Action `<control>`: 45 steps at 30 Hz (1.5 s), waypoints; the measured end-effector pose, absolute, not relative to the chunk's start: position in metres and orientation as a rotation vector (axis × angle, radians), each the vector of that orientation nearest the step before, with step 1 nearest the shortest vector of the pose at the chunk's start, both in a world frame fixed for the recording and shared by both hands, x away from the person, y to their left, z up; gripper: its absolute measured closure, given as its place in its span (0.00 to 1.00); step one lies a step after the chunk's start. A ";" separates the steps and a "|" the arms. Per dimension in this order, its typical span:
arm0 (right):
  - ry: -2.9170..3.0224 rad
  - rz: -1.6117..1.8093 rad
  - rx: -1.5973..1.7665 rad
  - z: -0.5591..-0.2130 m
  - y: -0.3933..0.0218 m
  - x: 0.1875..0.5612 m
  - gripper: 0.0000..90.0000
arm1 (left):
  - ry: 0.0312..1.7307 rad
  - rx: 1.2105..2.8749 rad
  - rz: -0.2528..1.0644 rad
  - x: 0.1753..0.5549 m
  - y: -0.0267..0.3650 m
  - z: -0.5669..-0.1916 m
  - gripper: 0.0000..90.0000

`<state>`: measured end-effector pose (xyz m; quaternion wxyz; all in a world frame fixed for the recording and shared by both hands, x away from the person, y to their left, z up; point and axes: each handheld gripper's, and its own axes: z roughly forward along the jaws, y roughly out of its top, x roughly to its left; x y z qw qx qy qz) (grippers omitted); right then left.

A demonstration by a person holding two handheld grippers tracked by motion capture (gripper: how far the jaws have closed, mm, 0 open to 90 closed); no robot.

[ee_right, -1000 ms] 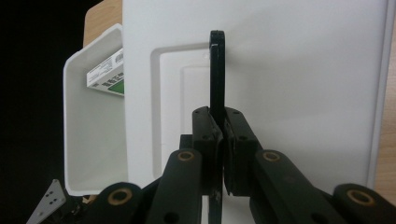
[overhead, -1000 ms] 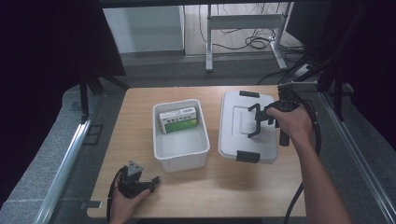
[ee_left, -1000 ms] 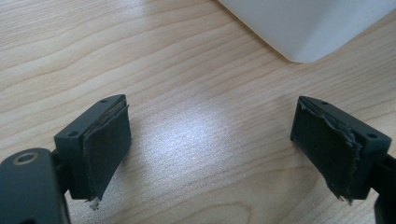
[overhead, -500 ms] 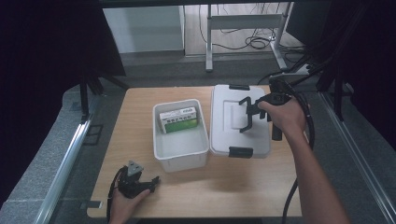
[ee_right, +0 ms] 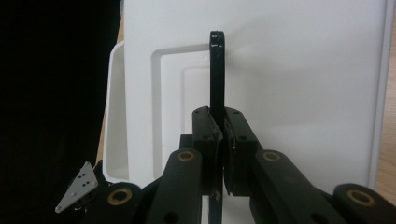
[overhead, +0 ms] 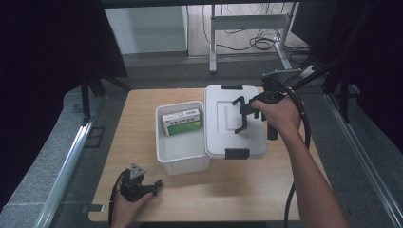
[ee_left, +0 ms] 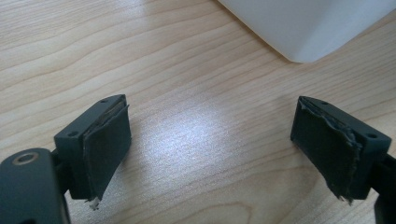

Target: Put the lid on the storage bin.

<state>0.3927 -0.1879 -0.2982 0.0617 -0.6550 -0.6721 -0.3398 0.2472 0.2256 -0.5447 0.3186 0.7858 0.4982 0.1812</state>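
The right tool (overhead: 244, 115) is clenched on the black handle (ee_right: 216, 70) of the white lid (overhead: 223, 137), right of centre in the high view, its left edge overlapping the open white bin (overhead: 183, 154). The left tool (overhead: 142, 183) rests released on the worktop (overhead: 247, 190), lower left.

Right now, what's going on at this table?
A person works two hand-held grippers. The right gripper is shut on the black handle of a white lid, carrying it over the edge of an open white bin that holds a green-and-white box. The left gripper rests open on the wooden table, holding nothing.
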 end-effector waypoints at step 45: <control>-2.122 -0.978 -1.828 -0.299 -0.108 0.407 0.94 | 1.306 2.069 0.478 0.247 0.226 -0.545 0.13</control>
